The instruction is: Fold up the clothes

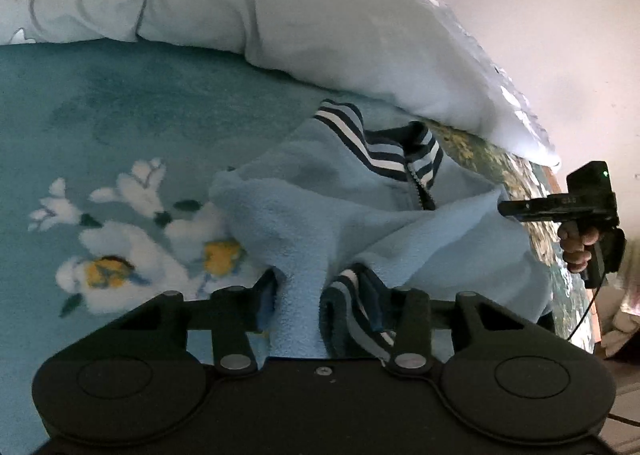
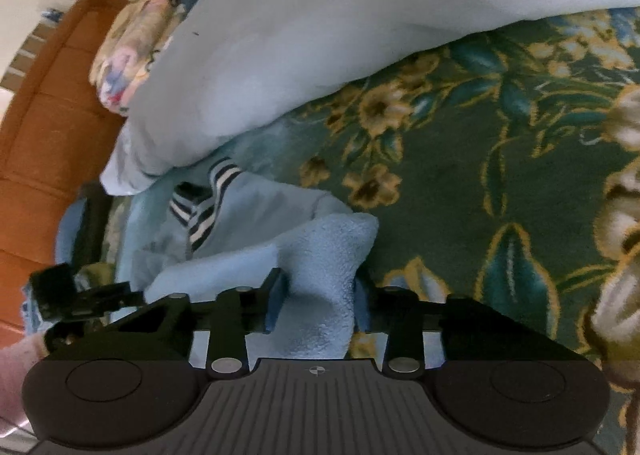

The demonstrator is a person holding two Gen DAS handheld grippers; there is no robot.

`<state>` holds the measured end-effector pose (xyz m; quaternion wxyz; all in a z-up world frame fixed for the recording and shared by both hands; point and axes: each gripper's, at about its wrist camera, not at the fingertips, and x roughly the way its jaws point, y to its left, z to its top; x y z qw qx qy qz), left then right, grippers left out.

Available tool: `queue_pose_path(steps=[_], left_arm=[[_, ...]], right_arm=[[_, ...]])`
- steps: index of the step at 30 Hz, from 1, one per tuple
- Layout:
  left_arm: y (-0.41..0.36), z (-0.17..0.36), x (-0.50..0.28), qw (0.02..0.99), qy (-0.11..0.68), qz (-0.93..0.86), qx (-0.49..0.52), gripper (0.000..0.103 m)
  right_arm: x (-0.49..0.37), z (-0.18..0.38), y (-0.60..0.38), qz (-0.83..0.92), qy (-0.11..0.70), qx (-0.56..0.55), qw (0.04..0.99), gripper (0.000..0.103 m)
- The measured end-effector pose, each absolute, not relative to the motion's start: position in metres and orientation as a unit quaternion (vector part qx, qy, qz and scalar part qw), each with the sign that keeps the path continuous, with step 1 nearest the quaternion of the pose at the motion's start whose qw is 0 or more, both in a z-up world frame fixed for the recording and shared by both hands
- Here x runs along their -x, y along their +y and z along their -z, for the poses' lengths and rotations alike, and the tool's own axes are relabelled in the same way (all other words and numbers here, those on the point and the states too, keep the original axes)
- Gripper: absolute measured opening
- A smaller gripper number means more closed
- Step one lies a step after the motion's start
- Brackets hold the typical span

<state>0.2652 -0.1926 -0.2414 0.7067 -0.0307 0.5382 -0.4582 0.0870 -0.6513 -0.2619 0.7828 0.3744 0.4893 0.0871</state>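
left gripper: black 2-finger gripper, jaws pinched on a bunched ridge of the light blue fleece zip jacket; striped cuff or hem band sits just beside its right jaw.
right gripper: same black type, jaws pressed onto a thick fold of the same fleece, fabric fills the gap between the pads.
why 2 grips: judged as taking 2 separate edges so the garment can be lifted and spread flat before any fold; both grips look fresh, nothing tensioned yet.
jacket location: crumpled in a heap on the bed, between both grippers, navy-and-white striped collar and zipper facing up, far edge touching the pillow.
teal floral plush blanket: bed cover under the jacket, white and yellow flowers on the left side.
dark green floral blanket: second cover on the right side, jacket partly on it.
pale blue pillow: big, lies behind the jacket, may crowd the spreading space.
task stage: early, no fold made.
risk: bunched grips may hold several layers, garment could lift twisted.
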Motion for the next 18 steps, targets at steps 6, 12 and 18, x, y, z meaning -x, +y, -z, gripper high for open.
queue_pose_path(steps=[6, 12, 18], left_arm=[[-0.19, 0.249, -0.267, 0.708, 0.531, 0.463, 0.047, 0.04], [-0.193, 0.253, -0.272, 0.711, 0.527, 0.461, 0.067, 0.041], [-0.196, 0.248, -0.266, 0.723, 0.52, 0.45, 0.064, 0.027]], right_arm=[[-0.09, 0.272, -0.658, -0.09, 0.485, -0.393, 0.776, 0.027], [-0.091, 0.28, -0.66, -0.087, 0.473, -0.423, 0.768, 0.029], [-0.097, 0.279, -0.652, -0.086, 0.472, -0.408, 0.777, 0.017]])
